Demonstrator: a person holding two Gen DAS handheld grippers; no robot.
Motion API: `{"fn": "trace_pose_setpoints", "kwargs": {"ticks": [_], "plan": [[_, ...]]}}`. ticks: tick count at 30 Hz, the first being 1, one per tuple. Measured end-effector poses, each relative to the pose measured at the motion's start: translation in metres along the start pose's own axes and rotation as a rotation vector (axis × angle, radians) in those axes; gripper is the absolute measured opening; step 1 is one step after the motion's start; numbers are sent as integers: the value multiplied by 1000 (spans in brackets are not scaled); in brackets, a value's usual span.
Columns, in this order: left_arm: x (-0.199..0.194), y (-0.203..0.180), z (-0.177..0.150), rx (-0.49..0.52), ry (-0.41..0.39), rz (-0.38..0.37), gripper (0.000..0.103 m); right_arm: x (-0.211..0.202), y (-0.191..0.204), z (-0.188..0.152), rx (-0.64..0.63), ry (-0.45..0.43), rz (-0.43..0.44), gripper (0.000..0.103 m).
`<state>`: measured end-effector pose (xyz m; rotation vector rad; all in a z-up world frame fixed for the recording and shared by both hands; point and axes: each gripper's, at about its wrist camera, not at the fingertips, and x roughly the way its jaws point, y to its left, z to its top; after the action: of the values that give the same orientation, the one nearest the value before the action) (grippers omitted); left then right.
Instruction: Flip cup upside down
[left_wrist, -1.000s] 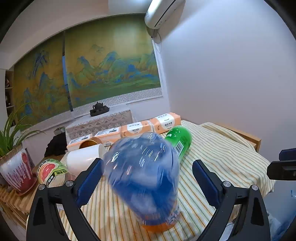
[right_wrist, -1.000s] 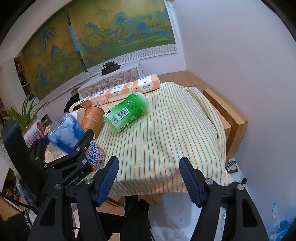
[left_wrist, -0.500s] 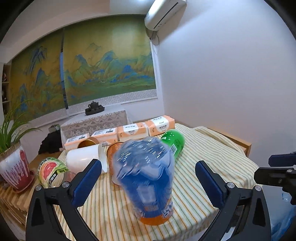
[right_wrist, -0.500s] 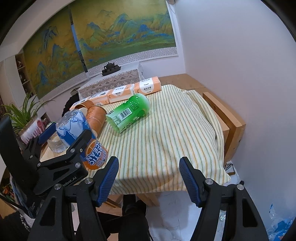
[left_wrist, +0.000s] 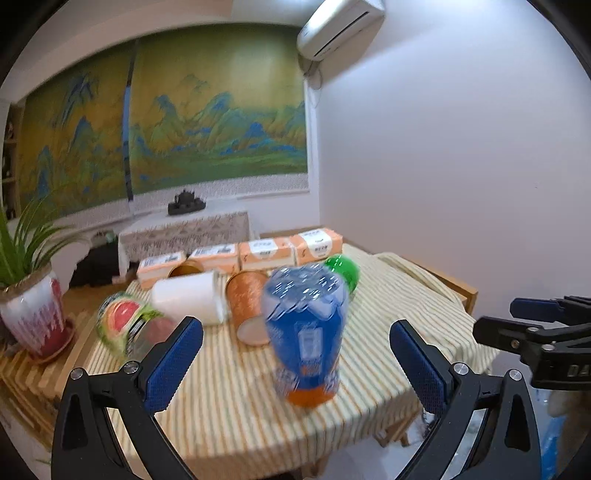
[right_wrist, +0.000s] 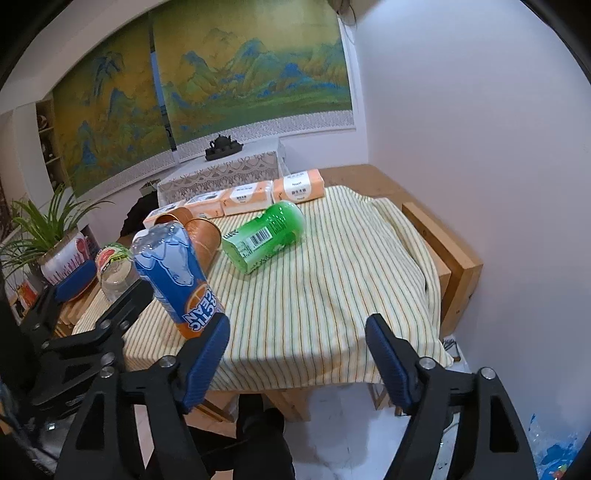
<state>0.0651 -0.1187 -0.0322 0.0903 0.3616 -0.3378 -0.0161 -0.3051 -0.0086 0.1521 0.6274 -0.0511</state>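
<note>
The blue plastic cup (left_wrist: 306, 332) stands on the striped tablecloth (right_wrist: 332, 295) near the front edge, orange end down and lettering inverted. It looks blurred in the left wrist view. My left gripper (left_wrist: 295, 363) is open and held back from the cup, its blue pads wide on either side and not touching it. In the right wrist view the same cup (right_wrist: 177, 280) leans slightly left, with the left gripper's fingers (right_wrist: 125, 306) just in front of it. My right gripper (right_wrist: 299, 360) is open and empty, off the table's front edge.
A green cup (right_wrist: 266, 236), a copper cup (left_wrist: 247, 306) and a white cup (left_wrist: 188, 301) lie on their sides behind the blue one. A watermelon-print cup (left_wrist: 122, 325) is at the left. Tissue packs (left_wrist: 266, 251) line the back; a potted plant (left_wrist: 33, 317) stands far left.
The left gripper has drawn back from the blue cup, which was close between its fingers and tilted. The cup now stands on the cloth on its own. The right gripper barely moved.
</note>
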Motion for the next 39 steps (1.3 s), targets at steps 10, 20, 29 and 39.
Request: {"fn": "trace_pose_setpoints", "kwargs": {"ticks": [10,20,29,39], "plan": [[-56,48,10,-96,55,69,103,-20,32,-3,-46,-106,10,80],[-110,76,-1,-180,-4,221,103,-29,56,-14,-78,-184,27,82],[-134,88,-7,-222,-76,303,103,-34,71,-23,-89,-254,21,82],[-125,81,-14,-203,-43,308,103,-49,88,-31,-133,-346,-39,82]]}}
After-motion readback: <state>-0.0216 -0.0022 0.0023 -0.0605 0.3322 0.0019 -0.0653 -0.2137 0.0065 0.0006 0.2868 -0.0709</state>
